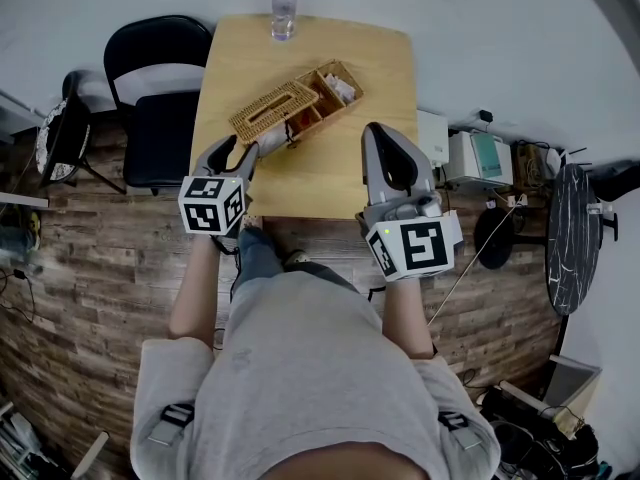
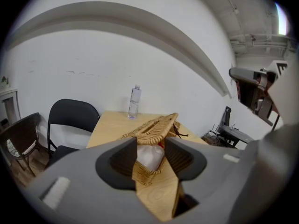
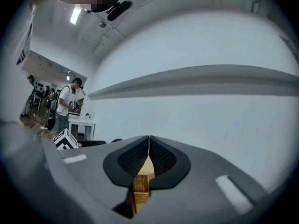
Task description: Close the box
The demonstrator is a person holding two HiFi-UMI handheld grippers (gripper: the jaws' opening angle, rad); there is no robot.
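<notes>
I am holding the left gripper (image 1: 245, 148) at the near left end of the wicker box (image 1: 295, 103). Its fingers (image 2: 124, 158) are standing wide with the box's near corner (image 2: 148, 169) between them, and I cannot tell whether either pad is touching the weave. The box is lying slantwise on the far half of the wooden desk (image 1: 330, 173), its woven lid (image 1: 270, 113) sitting over the left part while the right compartments are showing white contents. The right gripper (image 1: 378, 138) is hovering near the box's right side, fingers (image 3: 135, 157) pressed together on nothing. A water bottle (image 1: 284, 10) is standing at the desk's far edge, and a black chair (image 1: 160, 88) is sitting to the left
</notes>
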